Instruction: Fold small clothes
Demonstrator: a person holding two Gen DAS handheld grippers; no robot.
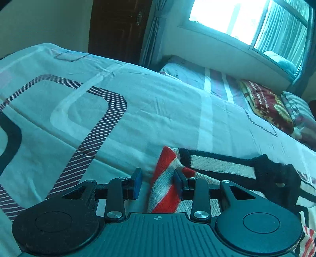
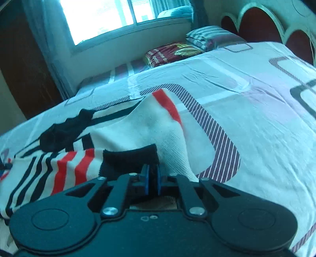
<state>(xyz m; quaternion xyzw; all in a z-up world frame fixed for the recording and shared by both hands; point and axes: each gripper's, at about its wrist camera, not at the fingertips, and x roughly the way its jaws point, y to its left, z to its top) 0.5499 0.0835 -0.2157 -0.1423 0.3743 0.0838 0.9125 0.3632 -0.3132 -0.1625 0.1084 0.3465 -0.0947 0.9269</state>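
Now, we note each thing we see:

Left gripper [image 1: 158,182]: we hold it low over the bed; its two fingers stand wide apart, and the right blue pad [image 1: 177,182] lies against a fold of the garment, while the left pad is over bare sheet.

Right gripper [image 2: 152,180]: its blue pads are pressed nearly together, and we see a dark edge of the knit between them, so it pinches the garment at its black hem.

Striped sweater [image 2: 138,126]: a small knitted piece in white, red and black stripes; it lies on the bed sheet, partly lifted, with a white part raised like a tent in front of the right gripper. In the left view it [image 1: 217,164] sits just right of the open fingers.

Bed sheet [image 2: 246,110]: white with striped rounded shapes, a little wrinkled.

Pillows [image 2: 173,52]: one dark red, one striped, at the far side near the window [image 2: 98,15].
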